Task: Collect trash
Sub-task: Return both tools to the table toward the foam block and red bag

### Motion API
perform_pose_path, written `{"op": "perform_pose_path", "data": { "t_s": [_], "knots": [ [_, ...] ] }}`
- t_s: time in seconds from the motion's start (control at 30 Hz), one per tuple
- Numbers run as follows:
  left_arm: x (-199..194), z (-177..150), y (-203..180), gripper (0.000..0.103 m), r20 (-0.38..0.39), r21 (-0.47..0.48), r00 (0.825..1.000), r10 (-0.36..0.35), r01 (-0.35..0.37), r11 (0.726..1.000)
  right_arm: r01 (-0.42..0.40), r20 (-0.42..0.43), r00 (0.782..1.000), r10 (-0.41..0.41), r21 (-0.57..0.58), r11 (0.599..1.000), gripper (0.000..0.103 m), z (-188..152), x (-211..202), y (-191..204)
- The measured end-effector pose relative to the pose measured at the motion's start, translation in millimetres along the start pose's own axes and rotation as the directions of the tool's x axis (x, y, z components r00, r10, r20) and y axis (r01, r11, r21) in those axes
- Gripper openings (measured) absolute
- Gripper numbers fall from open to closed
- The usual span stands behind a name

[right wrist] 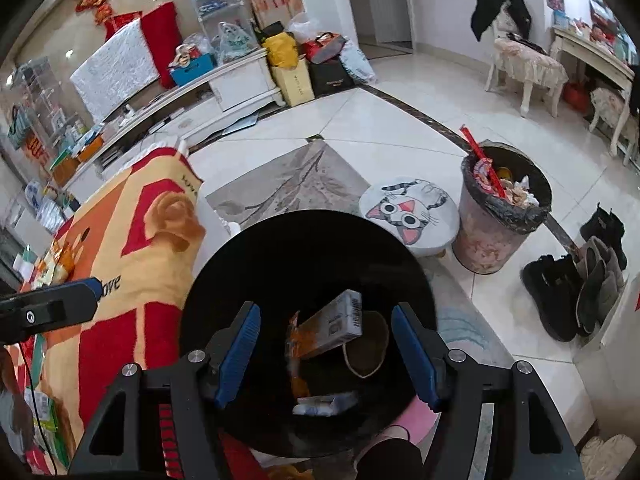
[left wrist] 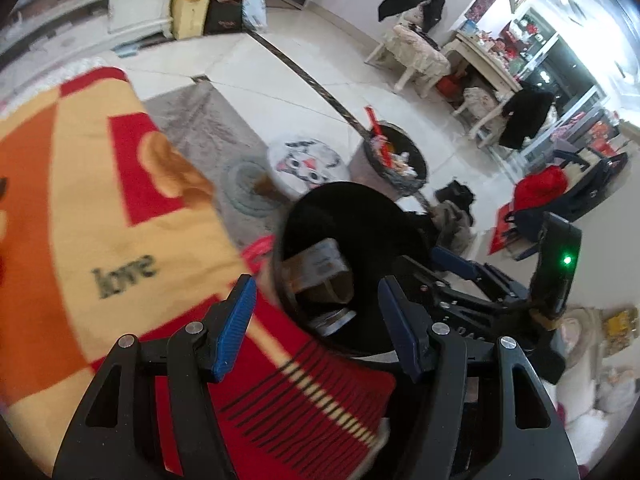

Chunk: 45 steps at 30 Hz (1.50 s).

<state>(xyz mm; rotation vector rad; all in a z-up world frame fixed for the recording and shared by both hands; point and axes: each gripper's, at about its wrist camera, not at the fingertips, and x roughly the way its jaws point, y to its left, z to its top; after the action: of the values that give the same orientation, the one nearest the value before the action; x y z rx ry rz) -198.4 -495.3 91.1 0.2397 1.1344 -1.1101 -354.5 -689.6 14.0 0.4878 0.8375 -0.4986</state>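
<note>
**Both jaws empty over bin**

Right gripper [right wrist: 326, 354] jaws spread, left gripper [left wrist: 316, 326] likewise, nothing held. Black bin [right wrist: 240, 264] just below w/ carton [right wrist: 340, 320] inside: prob. light, crushable; take by long sides. Blanket [right wrist: 132, 248] beside bin.

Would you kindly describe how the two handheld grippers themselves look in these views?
Both the left gripper and the right gripper share one build: a black angular frame with triangular cut-outs, silver round pivot bolts, and two ribbed blue finger pads. In the left wrist view, the right gripper's black body carries a module with a lit green lamp. No sleeves are visible.
</note>
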Motion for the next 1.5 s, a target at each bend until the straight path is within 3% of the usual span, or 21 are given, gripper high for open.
{"op": "perform_pose_path", "data": {
  "t_s": [0.13, 0.4, 0.57, 0.9, 1.1, 1.3, 1.5],
  "knots": [
    [-14.3, -11.5, 10.9, 0.062, 0.030, 0.021, 0.995, 0.092, -0.093, 0.995, -0.019, -0.011, 1.000, 0.019, -0.027, 0.999, 0.066, -3.4, 3.1, 17.2],
    [-51.4, -37.9, 40.3, 0.062, 0.097, 0.006, 0.973, 0.211, -0.213, 0.977, -0.076, -0.030, 0.997, 0.074, -0.110, 0.991, 0.066, -12.5, 1.2, 67.5],
    [-76.0, -54.3, 64.9, 0.062, 0.128, -0.042, 0.958, 0.256, -0.253, 0.967, -0.122, -0.037, 0.992, 0.117, -0.161, 0.979, 0.072, -17.1, -1.8, 105.9],
    [-134.8, -89.1, 125.3, 0.062, 0.173, -0.180, 0.933, 0.316, -0.286, 0.941, -0.217, -0.094, 0.976, 0.198, -0.295, 0.931, 0.073, -33.3, 2.9, 194.1],
    [-166.8, -121.6, 171.8, 0.062, 0.172, -0.298, 0.909, 0.379, -0.319, 0.900, -0.267, -0.130, 0.963, 0.235, -0.372, 0.889, 0.073, -44.0, 7.7, 242.1],
    [-192.8, -158.3, 219.0, 0.062, 0.155, -0.388, 0.874, 0.461, -0.375, 0.842, -0.306, -0.164, 0.951, 0.260, -0.421, 0.854, 0.073, -55.8, 13.0, 281.9],
    [-209.8, -194.3, 253.4, 0.062, 0.132, -0.470, 0.863, 0.488, -0.379, 0.797, -0.341, -0.204, 0.939, 0.276, -0.459, 0.820, 0.073, -66.2, 18.8, 316.8]
  ]
}}
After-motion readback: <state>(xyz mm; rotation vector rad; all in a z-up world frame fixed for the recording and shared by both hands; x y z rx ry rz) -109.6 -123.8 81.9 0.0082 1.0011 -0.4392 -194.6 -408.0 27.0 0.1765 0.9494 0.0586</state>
